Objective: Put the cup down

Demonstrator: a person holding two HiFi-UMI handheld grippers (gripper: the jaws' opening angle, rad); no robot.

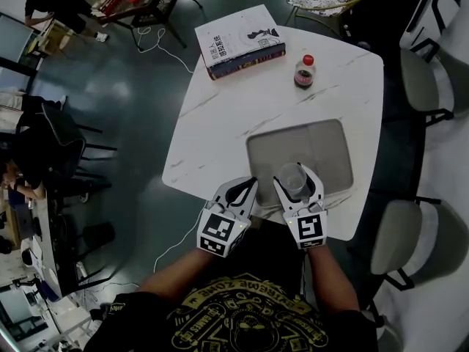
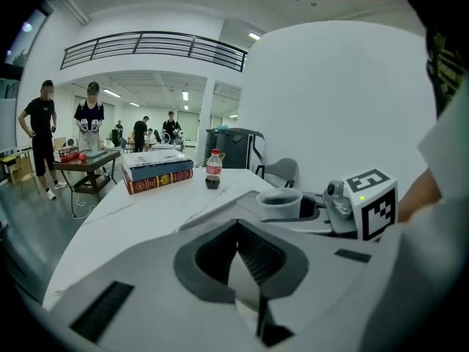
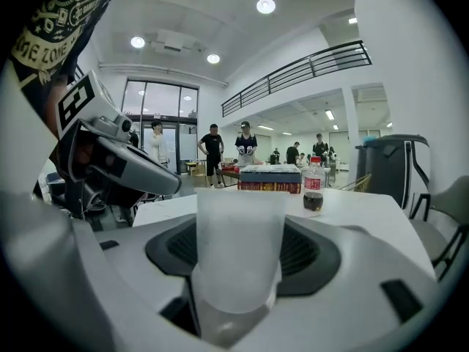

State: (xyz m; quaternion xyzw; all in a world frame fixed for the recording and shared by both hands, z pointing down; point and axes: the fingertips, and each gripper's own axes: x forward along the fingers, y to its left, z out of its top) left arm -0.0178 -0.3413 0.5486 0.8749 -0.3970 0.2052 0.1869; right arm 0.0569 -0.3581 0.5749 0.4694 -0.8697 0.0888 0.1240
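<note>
White desk (image 1: 220,123): stone-look top with faint grey veins and rounded corners; it carries everything we list.
Grey tray (image 1: 293,141): flat, matt, rounded rectangle, bare, at the near right of the desk; we judge it the landing place.
Books (image 1: 238,39): thick stack at the far left, blue spine over red.
Right gripper (image 1: 297,173): white plastic, jaws partly apart and closed on the cup, dark ribbed pads against its wall.
Left gripper (image 1: 245,189): jaws together with nothing between them, just left of the right one.
Cup (image 3: 238,248): frosted translucent plastic, upright, tapered, seemingly empty, over the tray's near edge; we cannot tell whether its base touches.
Bottle (image 1: 304,72): small, red cap, dark drink, far side.
Progress: cup brought to the spot, we think; setting it down fully and letting go remain.
</note>
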